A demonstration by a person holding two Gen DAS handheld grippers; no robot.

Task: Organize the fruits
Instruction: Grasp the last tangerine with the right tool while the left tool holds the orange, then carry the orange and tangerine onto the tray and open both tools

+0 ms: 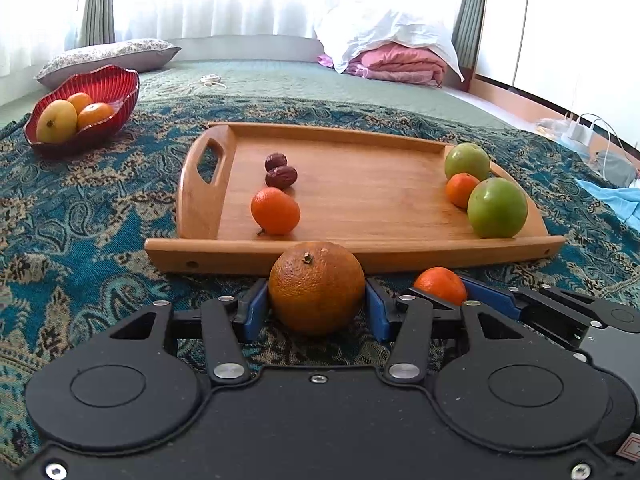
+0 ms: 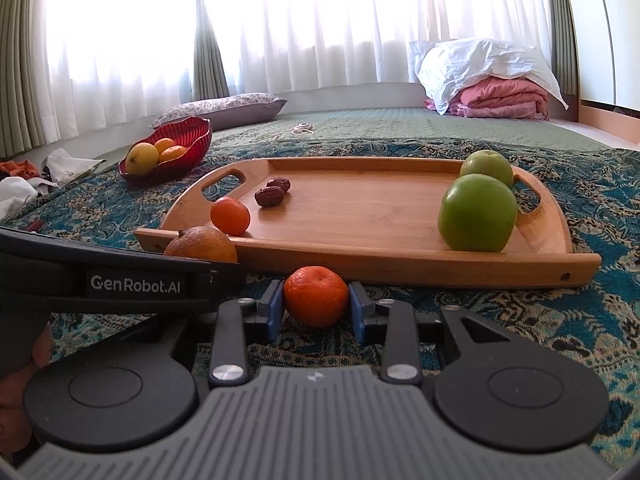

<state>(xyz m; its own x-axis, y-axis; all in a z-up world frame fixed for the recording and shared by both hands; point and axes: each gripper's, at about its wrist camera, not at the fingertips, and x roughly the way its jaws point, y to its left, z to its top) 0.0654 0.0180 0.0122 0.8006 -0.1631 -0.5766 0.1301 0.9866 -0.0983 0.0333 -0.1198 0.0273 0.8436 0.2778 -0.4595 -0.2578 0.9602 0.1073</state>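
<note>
Before the tray [image 1: 352, 254] on the bedspread: left gripper [image 1: 317, 304] pinches large orange [image 1: 316, 286]; right gripper [image 2: 316, 306], just beside it, pinches small mandarin [image 2: 316, 296]. Bowl [image 1: 104, 92] lies far left, nearer the left hand.

tray [image 1: 360, 256] on cloth [image 1: 100, 220] | bowl [image 1: 116, 84] left-behind tray | orange [image 1: 316, 288] before tray | dates [image 1: 280, 170] on tray

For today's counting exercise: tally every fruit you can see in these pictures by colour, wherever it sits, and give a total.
Orange: 6, namely the large orange, held tangerine, two tangerines on the tray, two in the red bowl
Green: 2
Yellow: 1
Dark red dates: 2
Total: 11
</note>
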